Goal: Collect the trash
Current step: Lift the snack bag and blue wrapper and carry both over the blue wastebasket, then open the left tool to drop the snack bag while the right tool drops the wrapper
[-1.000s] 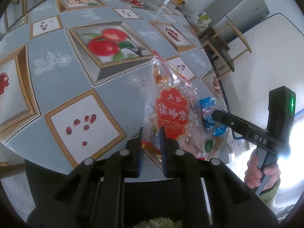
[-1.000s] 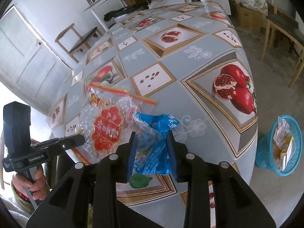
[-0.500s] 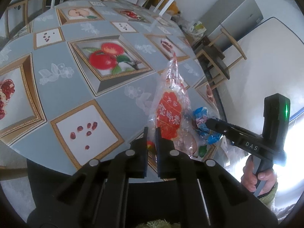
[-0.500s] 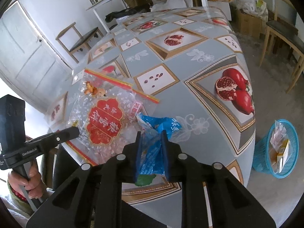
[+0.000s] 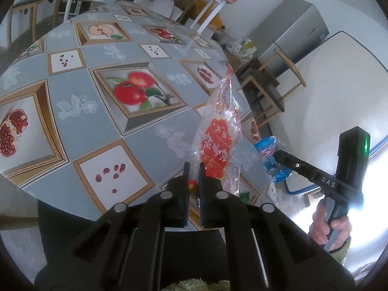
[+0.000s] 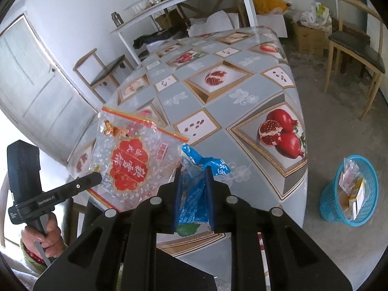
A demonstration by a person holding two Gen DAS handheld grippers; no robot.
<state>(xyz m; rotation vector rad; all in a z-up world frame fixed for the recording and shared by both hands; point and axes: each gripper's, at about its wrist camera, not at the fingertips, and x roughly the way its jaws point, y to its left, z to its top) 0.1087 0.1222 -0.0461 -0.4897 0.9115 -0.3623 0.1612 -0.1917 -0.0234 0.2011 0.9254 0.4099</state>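
Note:
My left gripper (image 5: 193, 167) is shut on the bottom corner of a clear plastic bag with a red label (image 5: 219, 143), which hangs lifted off the table. From the right wrist view the same clear bag (image 6: 128, 162) stands up beside the left gripper (image 6: 93, 178). A crumpled blue wrapper (image 6: 195, 194) is pinched between the pads of my right gripper (image 6: 193, 172), raised above the table edge. The left wrist view shows that blue wrapper (image 5: 271, 160) at the tip of the right gripper (image 5: 277, 155).
A table with a fruit-pattern cloth (image 6: 218, 101) stretches ahead. On the floor to the right stands a blue mesh basket (image 6: 349, 191) holding packets. Wooden chairs (image 6: 356, 46) and a white shelf table (image 6: 184, 0) stand around; a hand (image 5: 327, 223) grips the right tool.
Both grippers closed on their items and rose. The clear bag went from lying flat to hanging upright off the table; the blue wrapper was squeezed narrower and lifted.

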